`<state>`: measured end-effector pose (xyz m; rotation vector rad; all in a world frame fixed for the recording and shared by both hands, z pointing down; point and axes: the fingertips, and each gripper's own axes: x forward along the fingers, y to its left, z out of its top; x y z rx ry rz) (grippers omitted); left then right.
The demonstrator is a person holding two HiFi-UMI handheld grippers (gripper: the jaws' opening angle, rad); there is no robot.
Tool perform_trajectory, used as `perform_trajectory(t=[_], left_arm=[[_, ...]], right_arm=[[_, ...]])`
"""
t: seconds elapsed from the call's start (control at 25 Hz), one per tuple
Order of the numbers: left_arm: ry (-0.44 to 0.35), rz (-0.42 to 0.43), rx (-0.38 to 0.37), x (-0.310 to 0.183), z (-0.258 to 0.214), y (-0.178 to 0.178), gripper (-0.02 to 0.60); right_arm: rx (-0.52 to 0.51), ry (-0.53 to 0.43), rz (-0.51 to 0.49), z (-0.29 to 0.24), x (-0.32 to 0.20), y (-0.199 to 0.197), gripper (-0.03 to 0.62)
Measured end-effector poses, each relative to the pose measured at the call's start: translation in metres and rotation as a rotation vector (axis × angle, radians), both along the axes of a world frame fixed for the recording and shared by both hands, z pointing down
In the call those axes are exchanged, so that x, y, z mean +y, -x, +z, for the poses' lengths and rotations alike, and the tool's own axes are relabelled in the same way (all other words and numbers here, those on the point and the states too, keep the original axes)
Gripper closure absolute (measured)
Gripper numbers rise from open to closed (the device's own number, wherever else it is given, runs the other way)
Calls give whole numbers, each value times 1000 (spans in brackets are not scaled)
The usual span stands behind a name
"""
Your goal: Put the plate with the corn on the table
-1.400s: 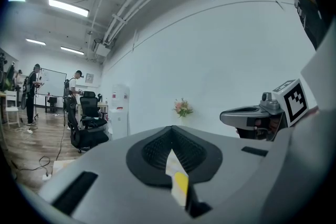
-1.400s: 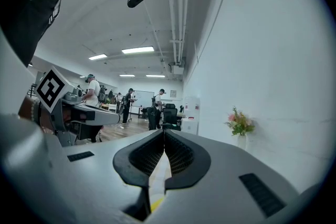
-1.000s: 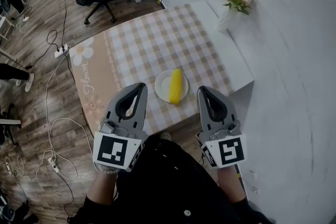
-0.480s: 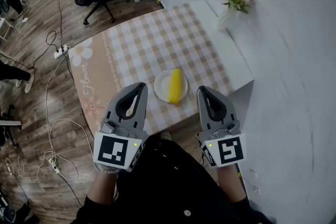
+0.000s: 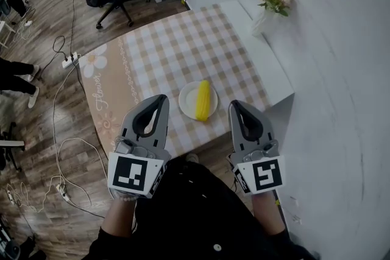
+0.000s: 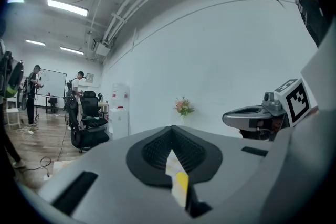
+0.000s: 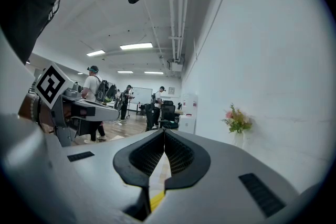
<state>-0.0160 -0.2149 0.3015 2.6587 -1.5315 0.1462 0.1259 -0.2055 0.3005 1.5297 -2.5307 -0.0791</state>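
Your left gripper (image 5: pixel 162 100) and right gripper (image 5: pixel 235 106): jaws pressed together, empty, flanking the plate (image 5: pixel 187 99) with corn (image 5: pixel 204 100), resting on the table (image 5: pixel 183 52).

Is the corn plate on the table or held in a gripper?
On the table: the plate lies flat on it, corn on top; left gripper and right gripper are shut, clear of the plate.

The corn (image 5: pixel 205 100) lies on the plate (image 5: pixel 187 101) on the table (image 5: pixel 183 45), between the left tool (image 5: pixel 161 98) and the right tool (image 5: pixel 234 105).
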Motion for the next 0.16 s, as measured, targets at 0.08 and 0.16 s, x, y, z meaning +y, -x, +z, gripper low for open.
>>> perform_trajectory(t=[0.08, 0.16], left_arm=[[1, -5, 1, -1, 0, 2, 568], [-3, -10, -1, -2, 0, 3, 568]], right_arm=[[0, 2, 0, 1, 0, 0, 553], [2, 5, 2, 2, 0, 0, 553]])
